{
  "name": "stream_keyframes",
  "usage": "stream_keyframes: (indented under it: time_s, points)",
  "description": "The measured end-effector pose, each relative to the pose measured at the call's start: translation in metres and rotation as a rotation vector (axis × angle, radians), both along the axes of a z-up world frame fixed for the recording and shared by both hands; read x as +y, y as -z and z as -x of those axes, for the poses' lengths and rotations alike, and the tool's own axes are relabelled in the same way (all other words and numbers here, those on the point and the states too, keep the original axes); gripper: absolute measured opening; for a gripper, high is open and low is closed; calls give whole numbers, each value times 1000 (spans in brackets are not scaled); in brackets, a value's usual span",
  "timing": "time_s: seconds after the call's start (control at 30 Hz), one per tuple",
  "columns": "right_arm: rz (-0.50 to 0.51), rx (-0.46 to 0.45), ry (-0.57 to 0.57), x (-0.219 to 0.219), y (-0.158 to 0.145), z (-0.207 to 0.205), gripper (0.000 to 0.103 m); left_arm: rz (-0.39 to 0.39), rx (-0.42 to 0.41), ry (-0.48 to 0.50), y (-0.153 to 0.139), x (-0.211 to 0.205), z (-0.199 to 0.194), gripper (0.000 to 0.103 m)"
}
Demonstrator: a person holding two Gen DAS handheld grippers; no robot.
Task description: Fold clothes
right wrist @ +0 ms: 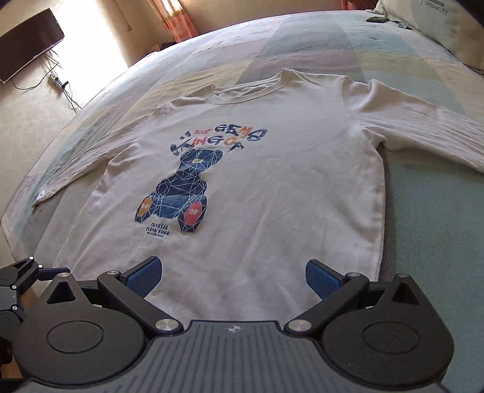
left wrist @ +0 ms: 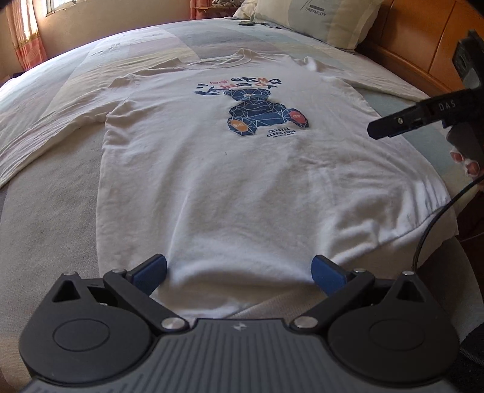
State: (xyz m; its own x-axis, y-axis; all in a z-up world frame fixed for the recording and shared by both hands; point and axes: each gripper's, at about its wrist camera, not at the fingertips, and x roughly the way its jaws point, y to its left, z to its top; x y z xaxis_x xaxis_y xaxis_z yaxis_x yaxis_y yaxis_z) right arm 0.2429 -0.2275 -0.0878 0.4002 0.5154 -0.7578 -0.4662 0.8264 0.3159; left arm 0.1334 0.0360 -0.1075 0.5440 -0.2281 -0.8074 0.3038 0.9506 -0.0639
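A white long-sleeved shirt (left wrist: pixel 236 169) with a blue geometric bear print (right wrist: pixel 181 187) lies flat, print up, on the bed (right wrist: pixel 423 205). Its long axis runs from hem to collar toward the pillow (left wrist: pixel 320 21), sleeves spread sideways. Left tool (left wrist: pixel 239 273) and right tool (right wrist: pixel 233 276) hover released at the hem.

Black left tongs (left wrist: pixel 239 272) and right tongs (right wrist: pixel 232 273), alike in build: two angled link arms tipped with blue ribbed pads (left wrist: pixel 150 273), silver screws at the pivots, round black discs at either side, grey ridged housing with a small white emblem at its middle. "DAS" in white on the side of one right finger (left wrist: pixel 423 116). Black cable (left wrist: pixel 435 217) hanging beneath. Painted fingernails (left wrist: pixel 470 166).
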Motion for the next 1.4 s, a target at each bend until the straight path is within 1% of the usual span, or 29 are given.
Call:
stream_keyframes:
  time_s: [0.1,0.17,0.23,0.3,0.37,0.43,0.47,0.53,0.57,0.67,0.73,0.77,0.83,0.87,0.93,1.07,1.17,1.27,1.4]
  points:
    - [44,-76,5,7,-2,41,103,-3,-12,-11,-5,6,2,101]
    - [68,-105,0,16,1,60,103,-10,-28,-23,-9,9,1,101]
    - [98,-93,-10,25,12,71,103,-2,-46,-39,-14,11,-3,101]
    - [144,-114,-14,32,18,77,103,26,-57,-45,-16,12,-6,101]
    - [193,-148,-14,38,22,83,103,50,-24,-52,-11,13,-7,101]
    - [242,-182,-15,44,26,89,103,24,-3,-39,-6,9,0,101]
    - [250,-186,-14,45,27,89,103,4,6,-29,-3,7,4,101]
    - [241,-173,-14,42,27,88,103,-26,19,-9,0,3,14,101]
    - [242,-178,-17,41,27,89,103,-22,17,0,-2,3,18,101]
    - [241,-199,-12,42,30,93,103,24,-31,53,-13,2,25,101]
    - [240,-210,-4,42,31,95,103,54,-41,88,-15,-3,23,101]
    - [239,-211,1,43,31,95,103,72,-27,99,-12,-5,22,101]
    - [239,-210,4,43,30,95,103,106,34,96,-2,-7,18,101]
    - [238,-210,3,43,30,95,103,107,39,88,0,-6,20,101]
    - [237,-212,0,42,30,96,103,104,32,100,1,-3,30,101]
    - [234,-218,6,41,31,97,103,118,58,100,-10,8,33,101]
    - [230,-223,12,41,31,98,103,118,-12,109,-22,5,25,101]
    - [227,-227,18,41,32,98,103,117,-25,111,-23,1,13,101]
    - [227,-233,7,39,32,100,103,82,-75,134,-35,6,-4,101]
